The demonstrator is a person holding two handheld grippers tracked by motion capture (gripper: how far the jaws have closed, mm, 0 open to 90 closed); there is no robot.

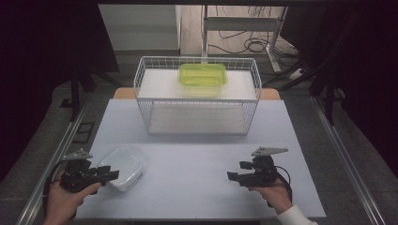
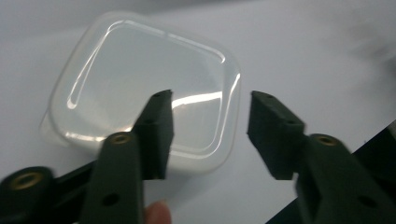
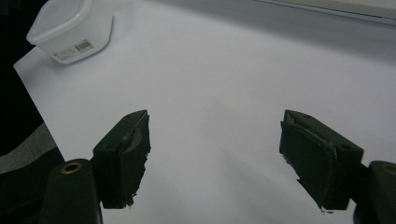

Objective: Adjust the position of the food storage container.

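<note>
The left tool [image 2: 210, 135] hangs with jaws apart over the clear lidded container [image 2: 144, 93], one jaw above its lid, one past its edge, neither pressing. The right tool [image 3: 215, 158] gapes wide above bare table [image 3: 224, 70], the container well apart from it.

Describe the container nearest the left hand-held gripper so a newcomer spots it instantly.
Start at the white table and go to its near-left corner. There sits a clear lidded plastic container, squarish with rounded corners. Unlike the green container on the wire rack, it's colourless.
</note>
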